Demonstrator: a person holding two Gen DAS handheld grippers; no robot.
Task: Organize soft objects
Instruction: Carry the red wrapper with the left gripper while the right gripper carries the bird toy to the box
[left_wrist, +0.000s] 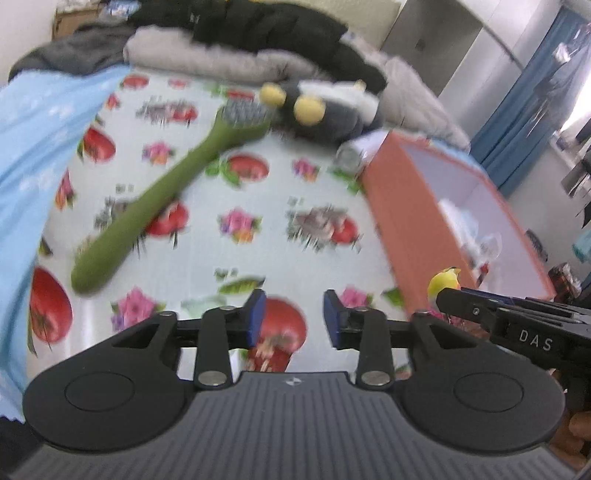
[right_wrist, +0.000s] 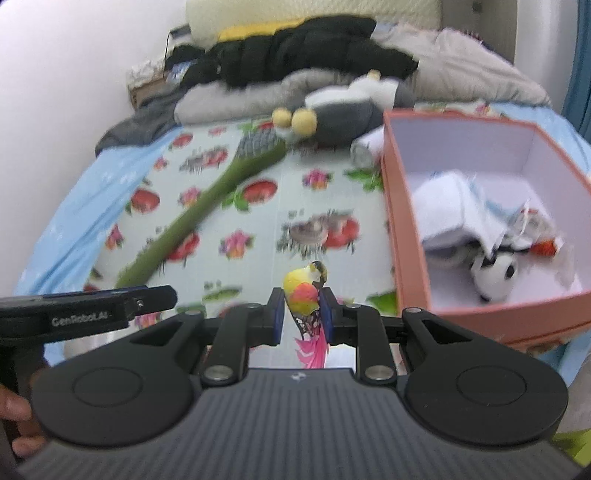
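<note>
My right gripper (right_wrist: 302, 315) is shut on a small toy bird (right_wrist: 301, 288) with a yellow and orange body and pink tail feathers, held just above the bed. The same bird (left_wrist: 445, 282) shows at the right of the left wrist view, beside the orange box. My left gripper (left_wrist: 294, 317) is open over the patterned sheet with nothing between its blue pads. A long green plush toothbrush (left_wrist: 155, 199) (right_wrist: 199, 210) lies diagonally on the bed. A grey plush toy with yellow feet (left_wrist: 325, 110) (right_wrist: 343, 118) lies further back.
An open orange box (right_wrist: 406, 240) (left_wrist: 399, 221) stands on the right, holding a white cloth (right_wrist: 454, 206) and a small panda toy (right_wrist: 495, 275). A white roll (right_wrist: 364, 149) lies at its far corner. A black jacket (right_wrist: 295, 48) and grey bedding (right_wrist: 229, 96) are piled at the back.
</note>
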